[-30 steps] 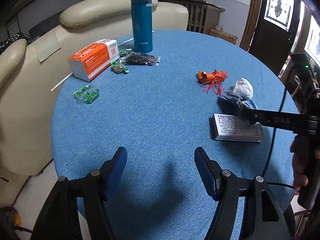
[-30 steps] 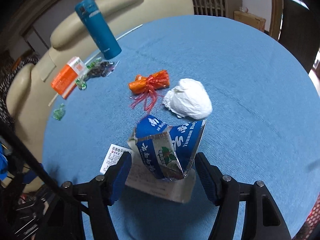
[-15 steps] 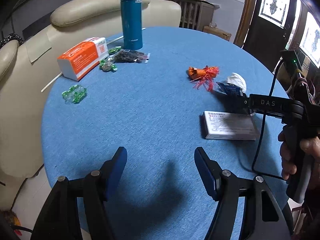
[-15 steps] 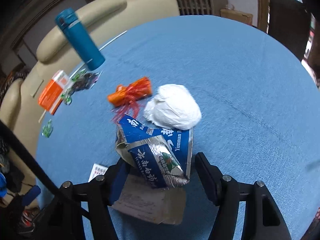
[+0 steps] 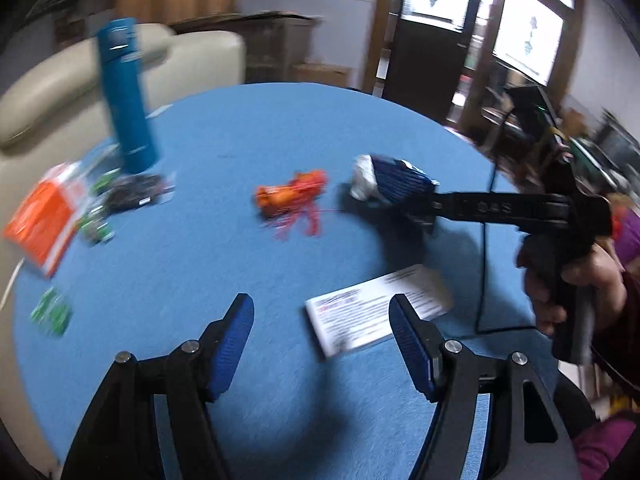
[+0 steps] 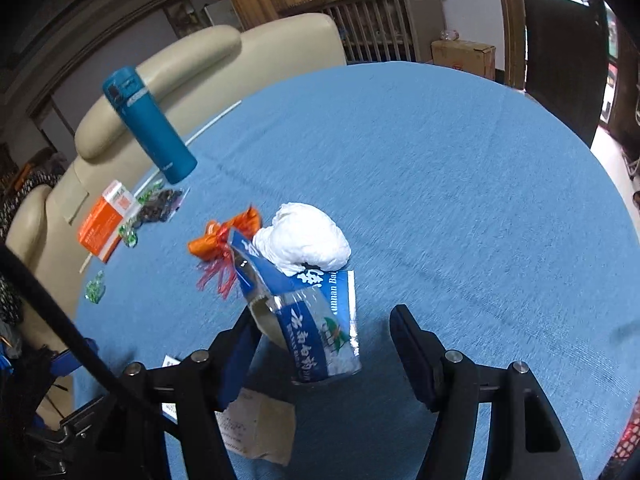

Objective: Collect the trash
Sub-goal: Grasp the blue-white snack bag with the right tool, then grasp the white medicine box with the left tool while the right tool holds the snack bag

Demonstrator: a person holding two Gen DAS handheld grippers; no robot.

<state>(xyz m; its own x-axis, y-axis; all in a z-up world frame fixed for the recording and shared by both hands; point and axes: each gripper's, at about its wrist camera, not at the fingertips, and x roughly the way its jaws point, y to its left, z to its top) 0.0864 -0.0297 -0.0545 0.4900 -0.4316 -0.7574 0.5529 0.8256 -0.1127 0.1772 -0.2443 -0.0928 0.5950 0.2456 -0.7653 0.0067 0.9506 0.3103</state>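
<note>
Between right tool (image 6: pixel 320 344) pads – crumpled blue foil packet (image 6: pixel 308 320), contents unseen

Daylight enters through the glazed door panels (image 5: pixel 528 36) at upper right of the left wrist view, where the panes are blown out to white. The room is otherwise dim, with dark corners from the fisheye vignette. The left wrist picture is heavily motion-blurred: the teal flask (image 5: pixel 126 96), the orange box (image 5: pixel 44 216) and the printed card (image 5: pixel 376 312) all smear. The right wrist picture is sharper, with mild streaking along the far right of the blue worktop (image 6: pixel 460 184). Soft shadows lie on the cloth below both grippers. Straight lines bow strongly toward the edges of both views.
</note>
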